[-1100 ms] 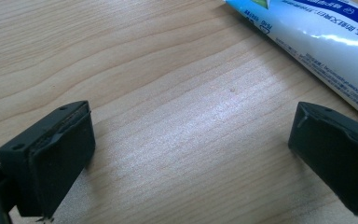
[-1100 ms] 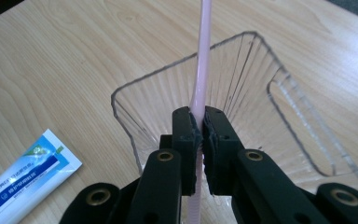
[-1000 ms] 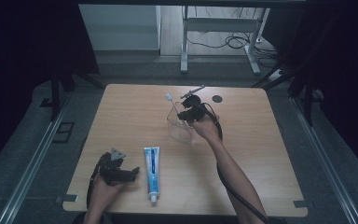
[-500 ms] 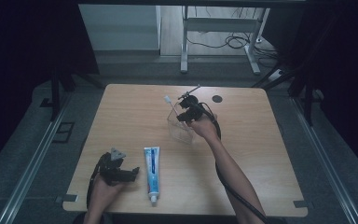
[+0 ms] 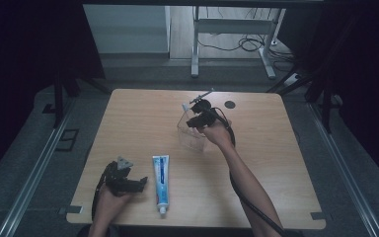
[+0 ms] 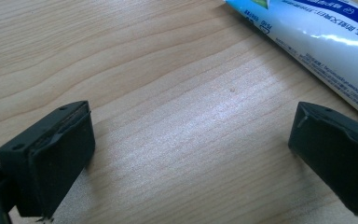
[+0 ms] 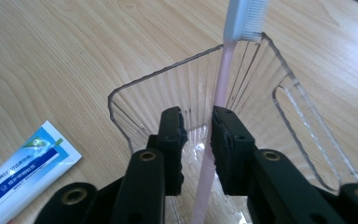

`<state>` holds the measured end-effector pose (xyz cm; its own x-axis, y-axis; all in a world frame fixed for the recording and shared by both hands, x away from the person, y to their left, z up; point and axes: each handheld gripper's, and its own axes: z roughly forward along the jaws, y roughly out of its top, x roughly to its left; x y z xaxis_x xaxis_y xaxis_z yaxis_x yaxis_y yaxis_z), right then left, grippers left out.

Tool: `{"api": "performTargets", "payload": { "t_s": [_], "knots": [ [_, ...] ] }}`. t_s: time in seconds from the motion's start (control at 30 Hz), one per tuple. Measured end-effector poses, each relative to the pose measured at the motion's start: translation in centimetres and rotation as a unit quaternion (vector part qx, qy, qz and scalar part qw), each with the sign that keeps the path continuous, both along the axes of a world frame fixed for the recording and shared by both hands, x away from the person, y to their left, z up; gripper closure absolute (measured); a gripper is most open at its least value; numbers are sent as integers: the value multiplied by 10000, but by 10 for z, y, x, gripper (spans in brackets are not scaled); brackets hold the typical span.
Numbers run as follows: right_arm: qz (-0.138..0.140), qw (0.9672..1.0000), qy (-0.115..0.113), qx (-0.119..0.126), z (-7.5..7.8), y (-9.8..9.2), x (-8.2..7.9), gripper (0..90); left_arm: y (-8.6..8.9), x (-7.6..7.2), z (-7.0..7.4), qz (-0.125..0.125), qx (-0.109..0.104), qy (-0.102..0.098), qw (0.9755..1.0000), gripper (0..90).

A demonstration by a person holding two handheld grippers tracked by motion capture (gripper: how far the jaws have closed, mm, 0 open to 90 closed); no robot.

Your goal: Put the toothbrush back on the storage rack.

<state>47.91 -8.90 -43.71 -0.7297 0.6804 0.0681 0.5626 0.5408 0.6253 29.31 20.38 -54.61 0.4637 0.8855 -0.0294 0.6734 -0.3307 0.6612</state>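
The right claw (image 7: 196, 140) reaches down into a clear ribbed cup (image 7: 168, 88) on the wooden counter (image 5: 143, 123), its jaws nearly together with a pink toothbrush (image 7: 221, 79) standing between them, bristle head up past the cup's rim; whether they actually pinch it I cannot tell. The left claw (image 6: 191, 158) rests low over the counter, jaws spread wide, a toothpaste tube (image 6: 326, 32) just beyond its right jaw.
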Motion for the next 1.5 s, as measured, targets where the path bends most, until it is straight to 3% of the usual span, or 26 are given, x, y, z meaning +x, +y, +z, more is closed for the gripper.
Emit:
{"api": "performTargets", "payload": {
  "t_s": [0.63,1.3,1.43,1.5],
  "knots": [
    [186,9989,-340,264,24,-11,-20,463,0,0,0,0,-3,-2,10000,4],
    [312,9978,-454,374,42,-36,-45,378,0,0,0,0,8,-5,10000,4],
    [276,9976,-487,409,42,-43,-48,381,0,0,0,2,0,-2,10000,4],
    [225,9976,-495,433,42,-46,-50,433,0,0,0,2,-1,-2,10000,4]
  ]
}}
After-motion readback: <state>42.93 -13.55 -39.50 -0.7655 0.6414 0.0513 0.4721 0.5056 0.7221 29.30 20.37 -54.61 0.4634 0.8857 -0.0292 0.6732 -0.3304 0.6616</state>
